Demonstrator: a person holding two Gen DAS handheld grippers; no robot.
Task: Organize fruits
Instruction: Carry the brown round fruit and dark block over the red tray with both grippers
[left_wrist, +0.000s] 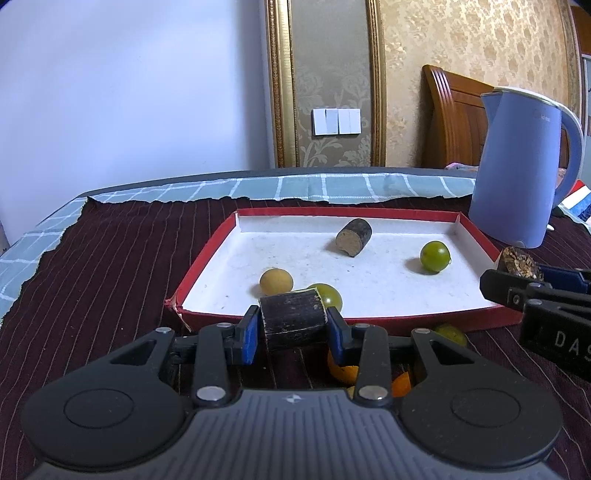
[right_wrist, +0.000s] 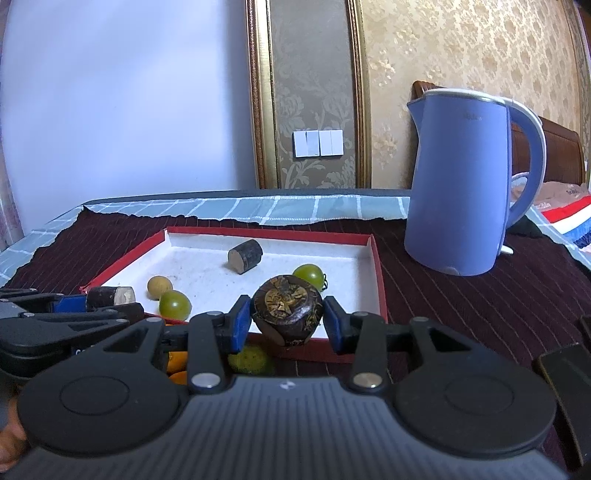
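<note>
A red-rimmed white tray (left_wrist: 207, 258) (right_wrist: 378, 273) lies on the dark cloth. In it are a dark cut cane piece (left_wrist: 354, 237) (right_wrist: 245, 255), two green round fruits (left_wrist: 435, 257) (left_wrist: 330, 295) (right_wrist: 309, 274) (right_wrist: 174, 303) and a yellow-brown round fruit (left_wrist: 276, 282) (right_wrist: 159, 287). My left gripper (left_wrist: 291, 326) (right_wrist: 92, 300) is shut on a dark cane piece (left_wrist: 293, 321) (right_wrist: 109, 295) over the tray's near rim. My right gripper (right_wrist: 286, 319) (left_wrist: 517, 277) is shut on a dark round fruit (right_wrist: 286, 310) (left_wrist: 519, 261) above the near right rim.
A blue electric kettle (left_wrist: 517, 170) (right_wrist: 461, 181) stands right of the tray at the back. Orange (left_wrist: 343, 369) (right_wrist: 176, 363) and green (left_wrist: 450, 334) (right_wrist: 249, 360) fruits lie on the cloth in front of the tray, under the grippers. A checked cloth edges the table.
</note>
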